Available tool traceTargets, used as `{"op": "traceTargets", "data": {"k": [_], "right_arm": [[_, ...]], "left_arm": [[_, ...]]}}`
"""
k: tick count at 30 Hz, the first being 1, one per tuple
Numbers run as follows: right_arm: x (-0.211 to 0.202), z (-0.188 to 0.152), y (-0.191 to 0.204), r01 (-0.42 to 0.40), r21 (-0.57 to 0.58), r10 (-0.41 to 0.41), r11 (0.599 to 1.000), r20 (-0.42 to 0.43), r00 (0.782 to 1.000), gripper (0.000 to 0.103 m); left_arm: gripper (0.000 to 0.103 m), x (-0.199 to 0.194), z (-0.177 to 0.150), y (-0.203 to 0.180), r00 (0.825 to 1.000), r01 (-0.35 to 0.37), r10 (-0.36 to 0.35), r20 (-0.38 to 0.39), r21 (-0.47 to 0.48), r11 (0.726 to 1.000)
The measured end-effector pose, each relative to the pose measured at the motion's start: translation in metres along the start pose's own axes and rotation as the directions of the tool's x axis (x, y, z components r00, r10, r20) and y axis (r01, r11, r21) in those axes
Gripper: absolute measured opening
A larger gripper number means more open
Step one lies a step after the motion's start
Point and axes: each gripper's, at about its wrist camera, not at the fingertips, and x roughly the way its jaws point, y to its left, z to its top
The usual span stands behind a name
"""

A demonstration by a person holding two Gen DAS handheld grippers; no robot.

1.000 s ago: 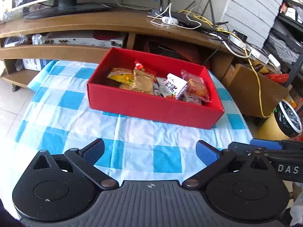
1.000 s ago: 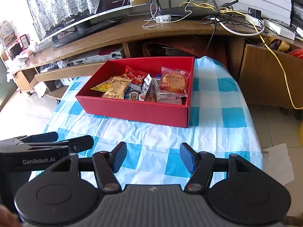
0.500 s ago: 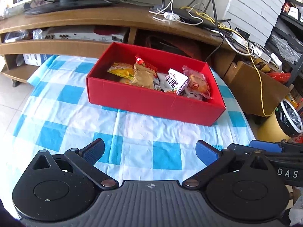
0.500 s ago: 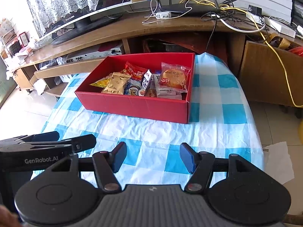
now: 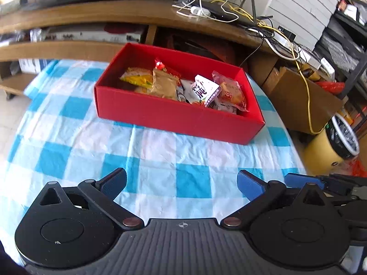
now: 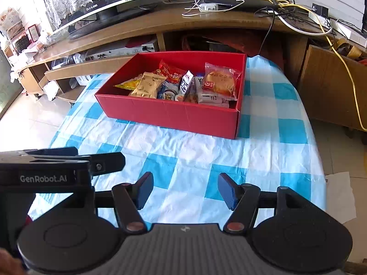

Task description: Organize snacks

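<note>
A red box (image 5: 174,116) (image 6: 169,112) stands on the blue and white checked tablecloth (image 5: 160,155) (image 6: 183,151), with several snack packets piled inside. Among them are a tan packet (image 5: 165,87) (image 6: 149,86), a white packet with dark lettering (image 5: 204,91) and a clear-wrapped bun (image 6: 220,83). My left gripper (image 5: 181,184) hangs open over the near cloth, well short of the box, nothing between its blue pads. My right gripper (image 6: 185,189) is open too, narrower, also empty and short of the box. Each gripper shows at the edge of the other's view.
Behind the table runs a wooden TV bench (image 6: 142,25) with a monitor (image 6: 114,2), a router and tangled cables (image 5: 229,13). A cardboard box (image 5: 305,100) and a lined yellow bin (image 5: 332,146) stand on the floor to the right. White paper (image 6: 339,194) lies on the floor.
The box has slid slightly lower and the bench higher out of both views, a small tilt of the cameras. Both grippers' openings are unchanged.
</note>
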Motion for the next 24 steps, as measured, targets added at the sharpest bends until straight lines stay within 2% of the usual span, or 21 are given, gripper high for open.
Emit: {"op": "traceTargets", "data": {"k": [6,13,17,24], "right_arm": [[0.002,0.001,-0.01,0.043,0.048,-0.042,0.998,-0.011,0.999,0.077],[-0.004,0.003,-0.009,0.014,0.06,-0.015,0.998,0.022,1.0,0.077],[-0.002,0.002,-0.008,0.011,0.056,-0.012,0.998,0.017,1.0,0.077],[-0.001,0.002,-0.006,0.004,0.052,-0.005,0.999,0.015,1.0,0.077]], "left_arm": [[0.103,0.003,0.0,0.007,0.998,-0.062,0.062,-0.009,-0.011,0.998],[0.103,0.007,-0.001,0.009,0.995,-0.103,0.103,-0.017,-0.018,0.995],[0.103,0.006,-0.001,0.01,0.996,-0.089,0.089,-0.012,-0.031,0.996],[0.103,0.002,-0.003,0.003,0.995,-0.09,0.089,0.032,0.02,0.996]]}}
